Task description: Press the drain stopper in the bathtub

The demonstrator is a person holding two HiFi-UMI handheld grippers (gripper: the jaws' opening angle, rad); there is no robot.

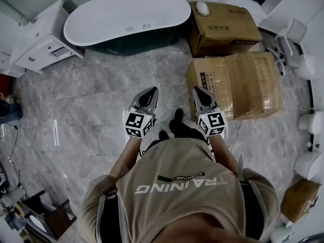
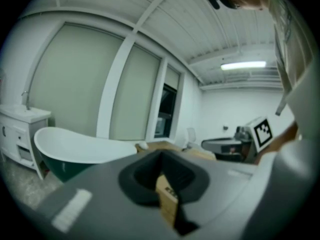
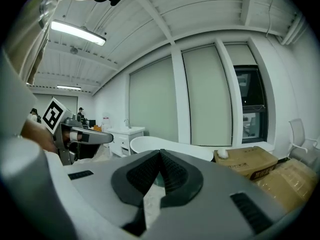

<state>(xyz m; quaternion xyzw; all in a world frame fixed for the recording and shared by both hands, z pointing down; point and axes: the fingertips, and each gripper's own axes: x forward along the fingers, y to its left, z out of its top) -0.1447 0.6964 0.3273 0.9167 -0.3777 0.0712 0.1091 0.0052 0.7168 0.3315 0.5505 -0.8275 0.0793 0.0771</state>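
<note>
Person: stands on the grey marble floor (image 1: pixel 91 100) with both grippers raised just in front of the chest, side by side and pointing toward the far end of the room.
Left gripper (image 1: pixel 150 94): its own view shows the jaws brought together at the tips with nothing clamped; only a sliver of cardboard shows through the slit below the tips.
Right gripper (image 1: pixel 198 91): jaws likewise closed tip to tip and empty, with floor showing through the slit below.
Near right: a stack of cardboard boxes (image 1: pixel 238 82) sits on the floor just right of the right gripper.
Far right: another cardboard box (image 1: pixel 225 27) stands against the right end of the tub.
Far left: a white vanity cabinet (image 1: pixel 43 37) stands beside the left end of the tub.
Bathtub (image 1: pixel 116 19): white inside and dark green outside, it lies across the far side of the room, well apart from both grippers.
Drain stopper: it should be on the tub floor; a faint small mark shows there in the head view, but it is too small to call for sure.
Progress: nothing of the task is done, judging by the layout. Neither gripper is near the tub.
Left to do: walk across the open floor to the tub, reach a gripper down inside, find the stopper and press it.
</note>
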